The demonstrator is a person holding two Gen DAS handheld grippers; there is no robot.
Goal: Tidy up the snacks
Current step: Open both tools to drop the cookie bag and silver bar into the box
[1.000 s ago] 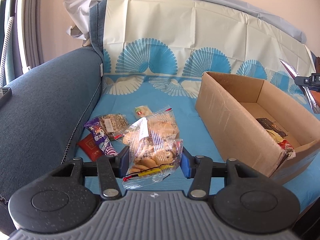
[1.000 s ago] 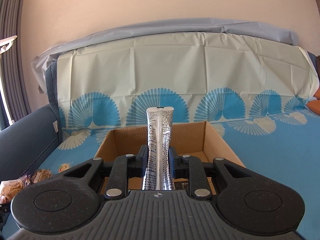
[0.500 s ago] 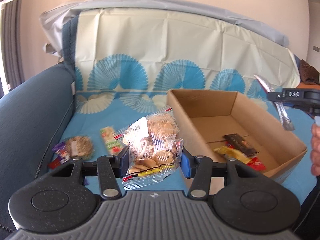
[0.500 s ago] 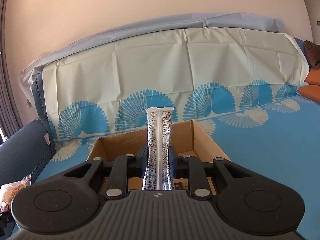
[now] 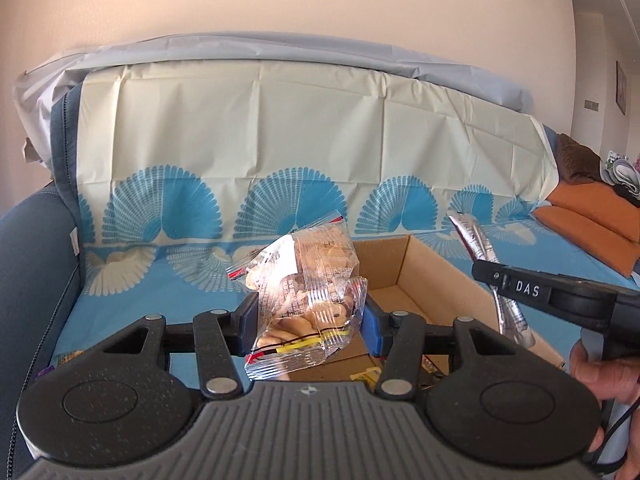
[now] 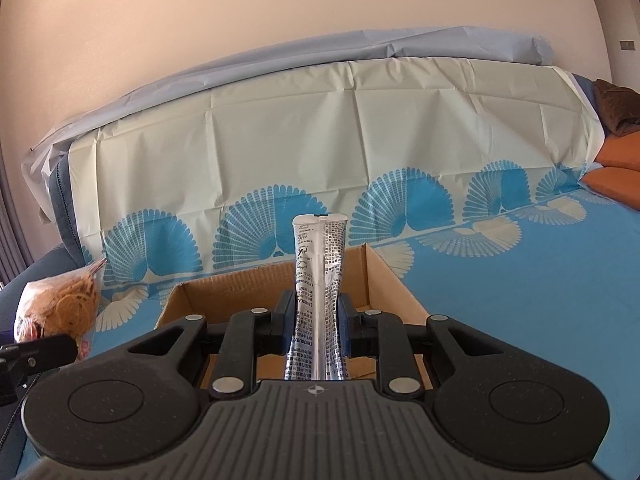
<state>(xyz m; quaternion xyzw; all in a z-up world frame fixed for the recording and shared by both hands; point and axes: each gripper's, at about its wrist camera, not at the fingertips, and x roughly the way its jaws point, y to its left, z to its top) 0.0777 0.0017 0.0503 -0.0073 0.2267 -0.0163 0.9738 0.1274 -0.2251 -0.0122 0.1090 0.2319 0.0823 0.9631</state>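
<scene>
Snacks hang over a sofa draped in a blue fan-print cover (image 5: 240, 152): the left tongs (image 5: 308, 318) are clamped on a clear bag of biscuits (image 5: 306, 280), held up at the near-left corner of an open cardboard box (image 5: 416, 264). To the right, the right tongs (image 6: 318, 322) pinch a silver stick packet (image 6: 318, 280) upright, above the same box, where a few wrappers lie inside.

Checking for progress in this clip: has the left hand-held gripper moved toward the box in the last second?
Yes. The left hand-held gripper, shut on the biscuit bag, has swung right: the cardboard box now sits directly ahead, not off right.
</scene>
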